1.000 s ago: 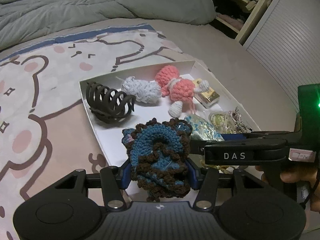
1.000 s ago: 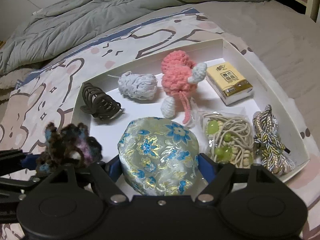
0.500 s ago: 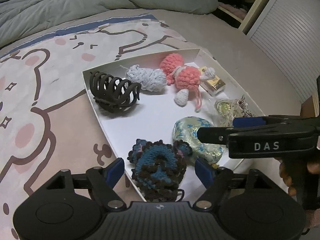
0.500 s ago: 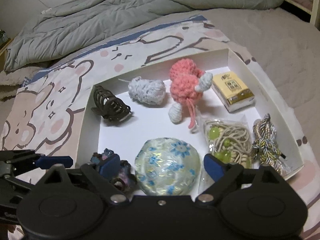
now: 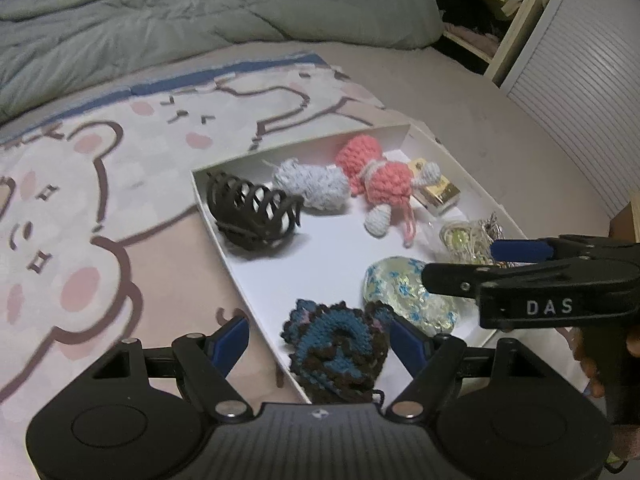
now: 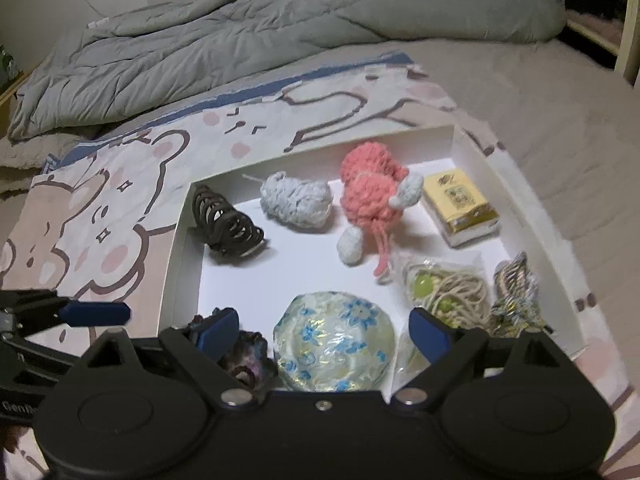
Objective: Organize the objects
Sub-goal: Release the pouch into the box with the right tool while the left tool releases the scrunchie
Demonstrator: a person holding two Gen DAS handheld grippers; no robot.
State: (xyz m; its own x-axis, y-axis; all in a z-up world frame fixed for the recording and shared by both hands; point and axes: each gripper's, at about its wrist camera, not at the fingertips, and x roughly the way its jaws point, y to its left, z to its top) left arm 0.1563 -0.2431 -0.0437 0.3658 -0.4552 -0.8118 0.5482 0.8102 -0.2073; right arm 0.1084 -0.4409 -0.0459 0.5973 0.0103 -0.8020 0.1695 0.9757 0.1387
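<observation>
Between the left tongs (image 5: 318,340), spread wide and gripping nothing: blue-brown crochet piece (image 5: 338,354), lying in white box (image 5: 212,216) near corner. Just right, under parted, empty right tongs (image 6: 324,330): floral pouch (image 6: 334,346).

One white tray (image 6: 516,200) holds eight things. There are three crocheted pieces: a pink doll (image 6: 370,204), a grey bundle (image 6: 296,202) and a blue-brown scrunchie (image 5: 338,350). The rest are one each: dark claw clip (image 6: 226,226), floral pouch (image 6: 334,346), yellow tissue pack (image 6: 460,206), bag of hair ties (image 6: 448,294), and what looks like a braided cord (image 6: 514,294).
</observation>
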